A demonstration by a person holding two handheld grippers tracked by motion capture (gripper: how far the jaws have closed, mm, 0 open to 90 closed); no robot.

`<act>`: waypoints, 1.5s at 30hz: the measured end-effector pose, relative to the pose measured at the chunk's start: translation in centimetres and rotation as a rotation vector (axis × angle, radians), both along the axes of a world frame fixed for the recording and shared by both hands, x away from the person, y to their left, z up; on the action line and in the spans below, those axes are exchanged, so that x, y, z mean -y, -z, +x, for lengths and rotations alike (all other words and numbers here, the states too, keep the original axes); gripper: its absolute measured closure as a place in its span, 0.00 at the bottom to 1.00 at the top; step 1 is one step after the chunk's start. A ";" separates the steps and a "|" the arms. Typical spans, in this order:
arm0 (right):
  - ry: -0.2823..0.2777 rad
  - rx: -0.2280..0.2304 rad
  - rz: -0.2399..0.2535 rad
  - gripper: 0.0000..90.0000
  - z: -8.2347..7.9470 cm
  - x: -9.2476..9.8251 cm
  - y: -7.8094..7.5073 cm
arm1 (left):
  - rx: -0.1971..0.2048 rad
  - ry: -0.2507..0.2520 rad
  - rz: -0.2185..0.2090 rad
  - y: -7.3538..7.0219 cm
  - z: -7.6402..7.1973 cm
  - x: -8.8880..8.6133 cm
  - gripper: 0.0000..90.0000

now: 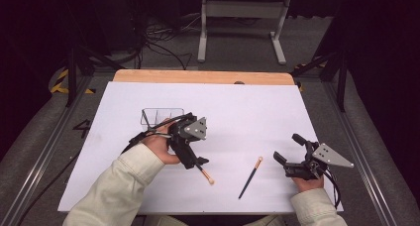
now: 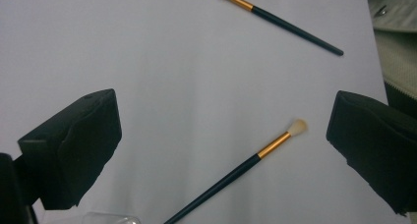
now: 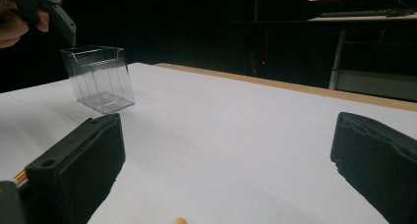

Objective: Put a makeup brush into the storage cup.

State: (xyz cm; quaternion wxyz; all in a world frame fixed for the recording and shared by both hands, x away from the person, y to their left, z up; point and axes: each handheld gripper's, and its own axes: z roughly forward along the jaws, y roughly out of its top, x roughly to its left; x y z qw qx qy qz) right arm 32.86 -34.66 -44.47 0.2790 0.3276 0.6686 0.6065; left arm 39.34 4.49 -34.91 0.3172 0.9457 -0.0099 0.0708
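On the white-covered bench (image 1: pixel 237 112), a slim black-handled makeup brush with a gold ferrule and pale tip (image 2: pixel 236 170) is being approached by the left gripper (image 1: pixel 190 154), jaws spread wide above it; a second, similar brush (image 1: pixel 250 177) is lying near the right gripper (image 1: pixel 287 159), likewise held apart; a clear plastic compartment box (image 1: pixel 162 116) is standing just beyond; judging by this, the pick-up is being prepared, so lowering and closing on the handle is being called for.

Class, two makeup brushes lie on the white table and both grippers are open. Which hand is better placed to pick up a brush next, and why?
Probably the left. The left gripper hangs open right over the nearer brush, which lies between its jaws. The right gripper sits off beside the other brush.
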 end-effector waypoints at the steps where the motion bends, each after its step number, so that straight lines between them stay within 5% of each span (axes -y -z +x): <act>1: 0.000 0.000 0.000 0.00 0.0 0.0 0.0 | -0.002 0.002 0.008 0.1 0.0 0.2 0.01; 6: -0.002 -0.004 -0.002 0.01 0.0 0.0 0.0 | -0.019 0.000 0.076 0.6 0.3 1.3 0.02; 10: -0.002 -0.004 -0.002 0.01 0.0 0.0 0.0 | -0.032 0.013 0.174 1.1 0.4 1.9 0.03; 15: -0.002 -0.005 -0.003 0.01 0.0 0.0 0.0 | -0.058 0.011 0.229 1.6 0.4 2.2 0.04; 21: -0.003 -0.007 -0.003 0.01 0.1 0.0 0.0 | -0.050 0.002 0.329 2.3 0.2 2.7 0.04; 45: -0.001 -0.006 -0.005 0.00 0.1 0.0 0.0 | -0.060 0.000 0.427 4.1 0.7 3.5 0.07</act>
